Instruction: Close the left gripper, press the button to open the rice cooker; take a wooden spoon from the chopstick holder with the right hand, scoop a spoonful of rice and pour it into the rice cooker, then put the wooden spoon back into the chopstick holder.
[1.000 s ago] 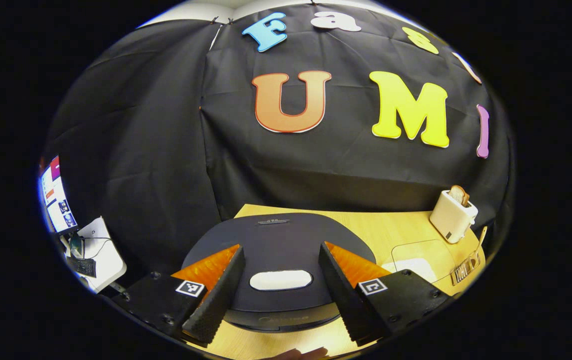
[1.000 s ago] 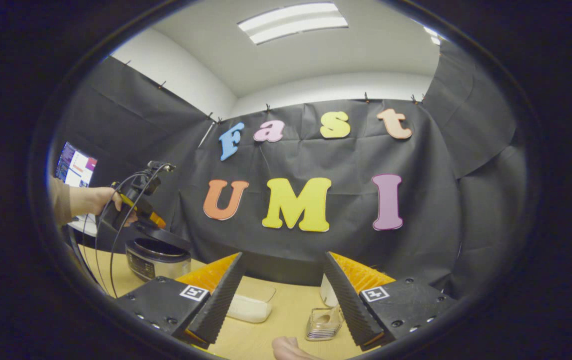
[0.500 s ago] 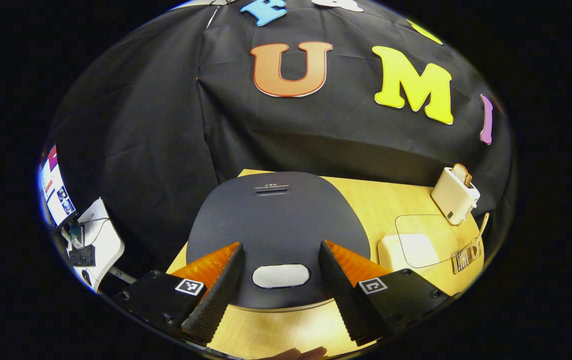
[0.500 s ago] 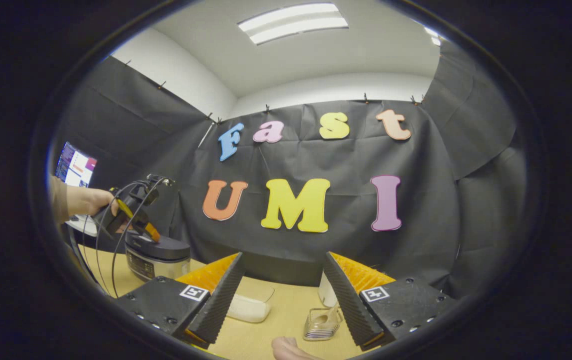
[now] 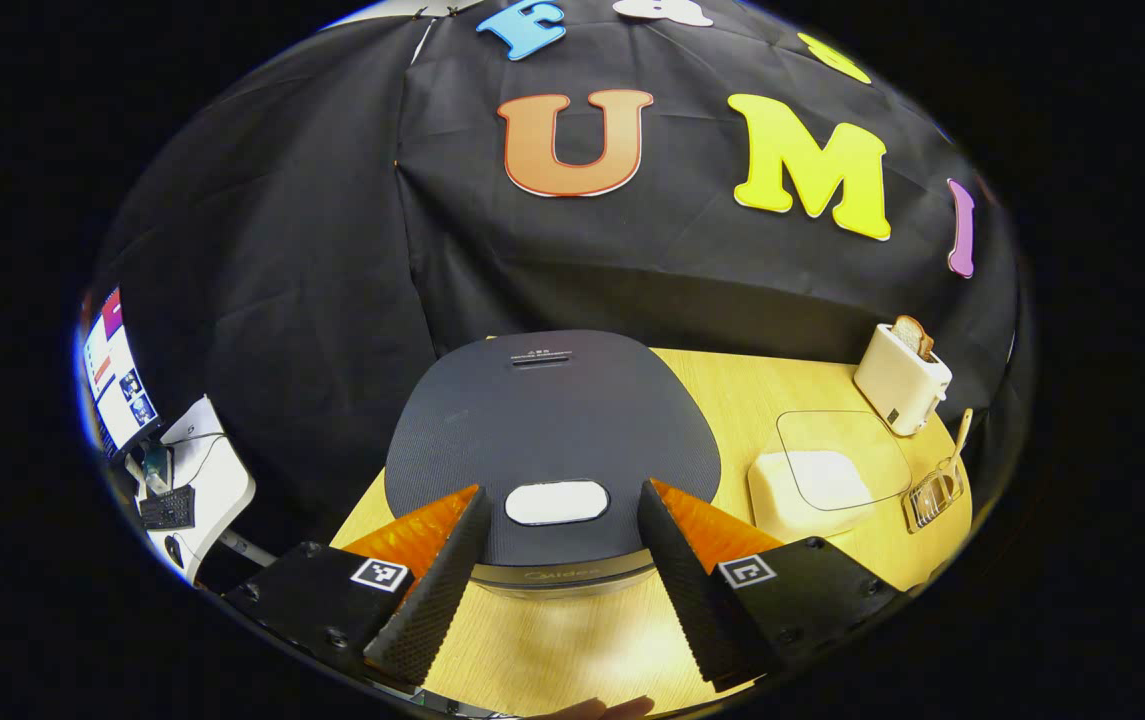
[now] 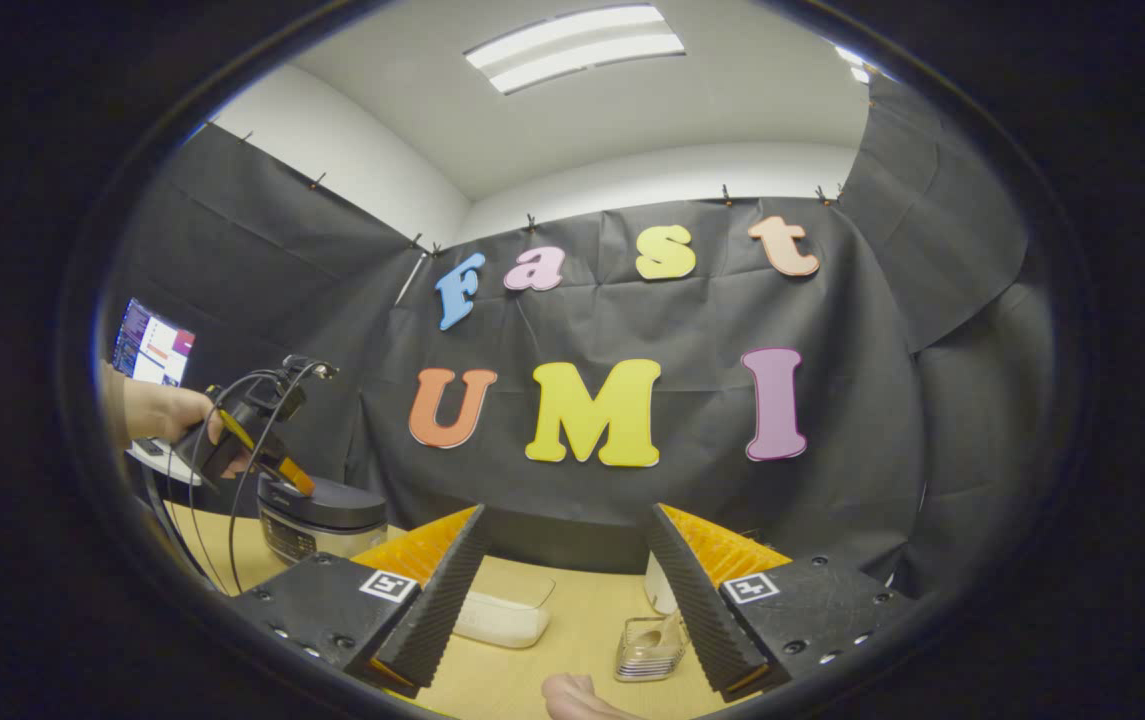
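The rice cooker (image 5: 552,430) stands in front of me with its dark lid down flat and the white button (image 5: 557,502) at the lid's near edge. My left gripper (image 5: 557,585) is open, hovering just short of the button, nothing between its fingers. In the right gripper view a hand holds that left gripper (image 6: 252,450) above the rice cooker (image 6: 327,515). The right gripper (image 6: 562,600) is open and held above the table. Below it the wire chopstick holder (image 6: 647,650) holds the wooden spoon (image 6: 660,630). The chopstick holder (image 5: 932,495) and wooden spoon (image 5: 958,440) also stand at the far right.
A clear box of rice (image 5: 817,480) sits right of the cooker, with a white toaster (image 5: 902,375) holding bread behind it. The rice box (image 6: 502,615) lies ahead of the right gripper. A monitor (image 6: 152,345) and a side desk (image 5: 197,485) stand beyond the table's left edge.
The cooker lid went from tilted up to lying flat. The left gripper drew back from the lid, so the cooker now sits farther off. The right gripper barely moved.
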Available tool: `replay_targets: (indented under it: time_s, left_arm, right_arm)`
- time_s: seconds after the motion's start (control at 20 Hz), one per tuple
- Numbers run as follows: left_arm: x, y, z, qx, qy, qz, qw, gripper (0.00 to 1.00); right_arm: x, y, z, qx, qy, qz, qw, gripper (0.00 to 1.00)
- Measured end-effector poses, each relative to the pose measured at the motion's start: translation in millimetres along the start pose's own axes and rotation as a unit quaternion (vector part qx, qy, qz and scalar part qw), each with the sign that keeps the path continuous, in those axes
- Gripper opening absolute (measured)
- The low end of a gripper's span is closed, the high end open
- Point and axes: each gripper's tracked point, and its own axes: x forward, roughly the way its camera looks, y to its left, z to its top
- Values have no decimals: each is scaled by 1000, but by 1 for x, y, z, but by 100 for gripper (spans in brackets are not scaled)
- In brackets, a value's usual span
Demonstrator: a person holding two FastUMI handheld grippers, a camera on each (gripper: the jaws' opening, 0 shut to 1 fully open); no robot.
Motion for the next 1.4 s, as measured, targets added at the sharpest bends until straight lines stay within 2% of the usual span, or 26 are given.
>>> replay_targets:
  time_s: [0.5, 0.55, 0.6, 0.85, 1.05, 1.2, 1.4]
  left_arm:
    - [-8, -4, -13, 0, -38, 23, 999, 94]
    - [-9, -3, -13, 4, -45, 24, 999, 100]
    - [-7, -4, -16, 2, -42, 25, 999, 94]
    - [-9, -3, -12, -12, -77, 28, 997, 93]
    - [-18, -2, -18, 5, -113, 57, 992, 92]
    - [-31, -16, -25, 7, -123, 52, 991, 92]
    - [-67, -40, -17, -7, -203, 19, 979, 91]
  right_arm:
    - [1, -8, 1, 1, -1, -1, 1000, 95]
    - [1, -10, 3, 1, -4, -2, 1000, 95]
    - [-1, -11, 5, 3, -7, -3, 1000, 96]
    - [-5, -21, 12, 9, -14, -9, 1000, 96]
    - [-5, -30, 6, 13, -1, -27, 1000, 95]
    - [-1, -24, -6, 16, 30, -36, 999, 97]
    - [-1, -10, -25, 35, 72, -44, 996, 96]
